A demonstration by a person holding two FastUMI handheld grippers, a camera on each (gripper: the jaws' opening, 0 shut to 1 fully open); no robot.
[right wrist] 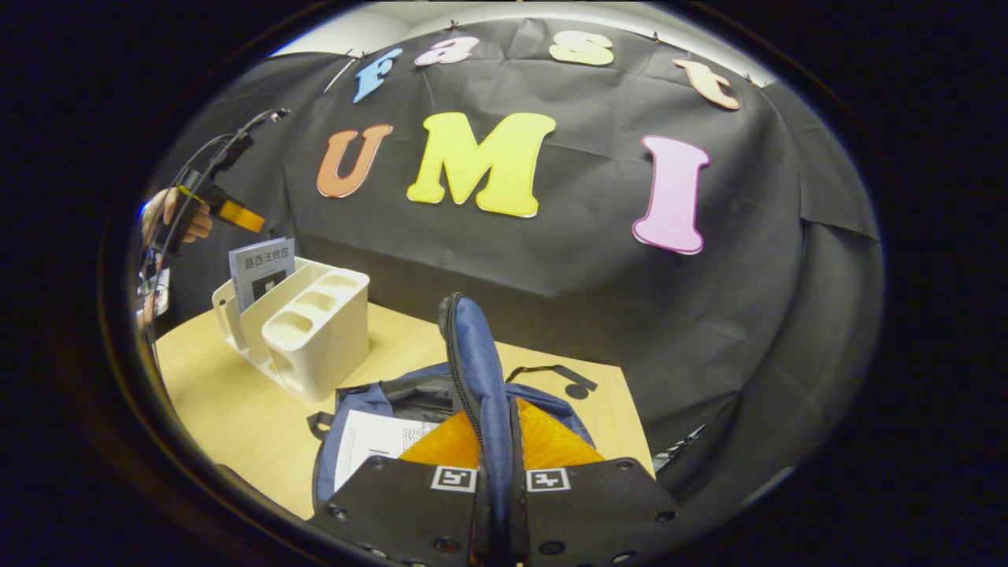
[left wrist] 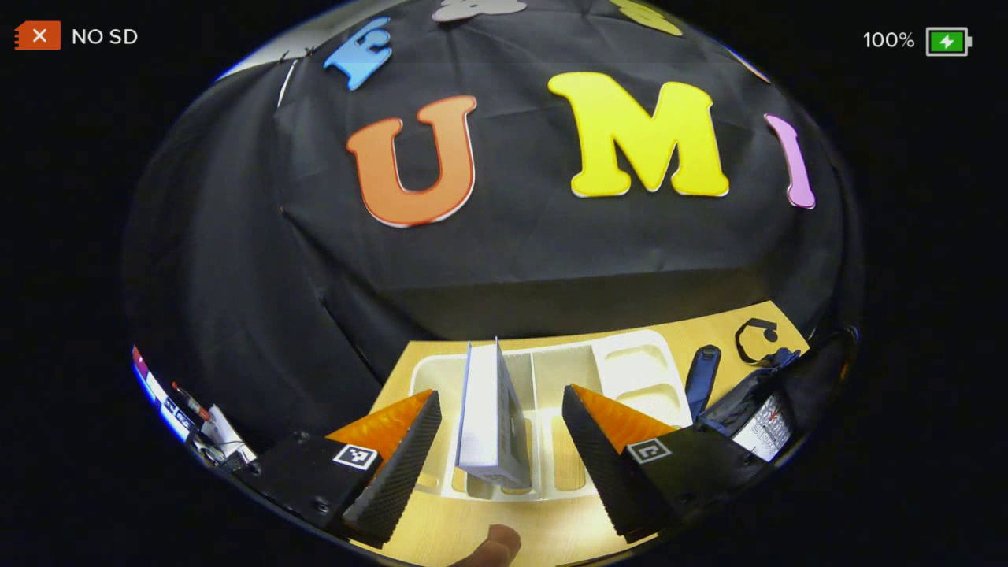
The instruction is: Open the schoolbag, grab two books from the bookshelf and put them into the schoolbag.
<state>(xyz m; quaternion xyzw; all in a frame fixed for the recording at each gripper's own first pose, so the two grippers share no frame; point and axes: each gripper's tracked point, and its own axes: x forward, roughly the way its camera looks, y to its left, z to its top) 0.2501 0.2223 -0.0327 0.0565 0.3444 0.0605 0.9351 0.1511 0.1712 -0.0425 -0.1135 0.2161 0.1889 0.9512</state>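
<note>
A white book (left wrist: 492,417) stands upright in the cream bookshelf (left wrist: 630,370). My left gripper (left wrist: 500,392) is open, one finger on each side of the book and apart from it. The right gripper view shows this gripper (right wrist: 228,209), held by a hand (right wrist: 169,216), hovering just above the book (right wrist: 261,268). My right gripper (right wrist: 496,429) is shut on the blue flap (right wrist: 472,346) of the schoolbag (right wrist: 358,398) and holds it up. The bag gapes open, and a white printed book (right wrist: 378,445) lies inside it.
The bookshelf (right wrist: 315,331) stands on the wooden table (right wrist: 228,402), left of the bag, with several empty cups at its near end. A black strap (right wrist: 551,372) lies behind the bag. The table's far edge meets the black cloth wall. A thumb (left wrist: 492,543) shows below my left gripper.
</note>
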